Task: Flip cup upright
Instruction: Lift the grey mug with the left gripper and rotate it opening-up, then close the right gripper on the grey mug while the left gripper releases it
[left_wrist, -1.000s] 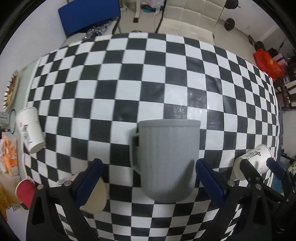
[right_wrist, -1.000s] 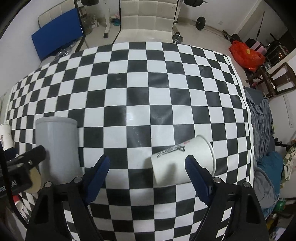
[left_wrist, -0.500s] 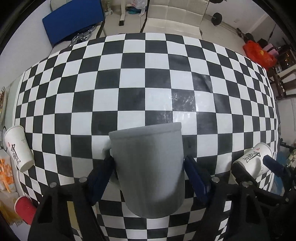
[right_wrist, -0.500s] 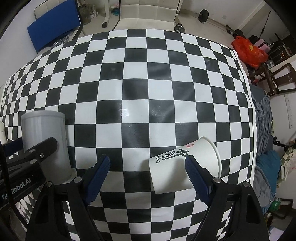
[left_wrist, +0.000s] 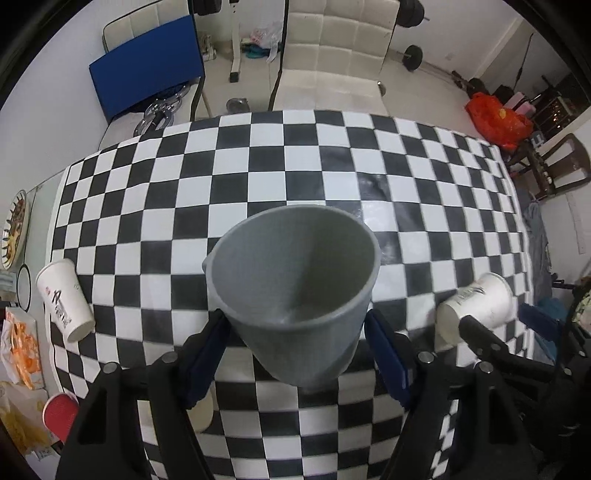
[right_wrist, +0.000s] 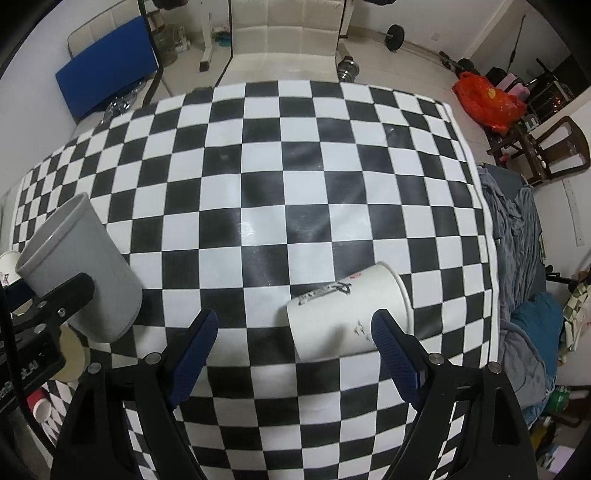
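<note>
Grey ribbed plastic cup (left_wrist: 295, 295), clamped between the blue-padded fingers (left_wrist: 207, 354) of the left gripper (left_wrist: 295, 350), is off the black-and-white checkered tablecloth (left_wrist: 295, 166) and tilted, its open mouth turned toward the left wrist camera. The right wrist view shows this cup (right_wrist: 79, 269) leaning with its rim up and to the left, base just above the cloth.

The right gripper (right_wrist: 291, 343) hangs spread wide and holds nothing. A white paper cup with black lettering (right_wrist: 347, 314) lies on its side between its pads, touching neither as far as can be judged.

Open room: the cloth's centre and far half are bare in both views. The far edge drops to a tiled floor; the right edge borders crumpled grey fabric (right_wrist: 517, 229).

Count: one grey cup; two white paper cups on their sides, the second (left_wrist: 62, 299) near the left edge; one red cup (left_wrist: 59, 410) at the lower left; one pale cup-like object (left_wrist: 201, 410) behind the left finger, mostly hidden.

Cut off or unclear: a plate (left_wrist: 13, 232) at the left margin is only partly seen. Orange packaging (left_wrist: 22, 350) is distorted. The grey cup's handle is not clearly visible.
</note>
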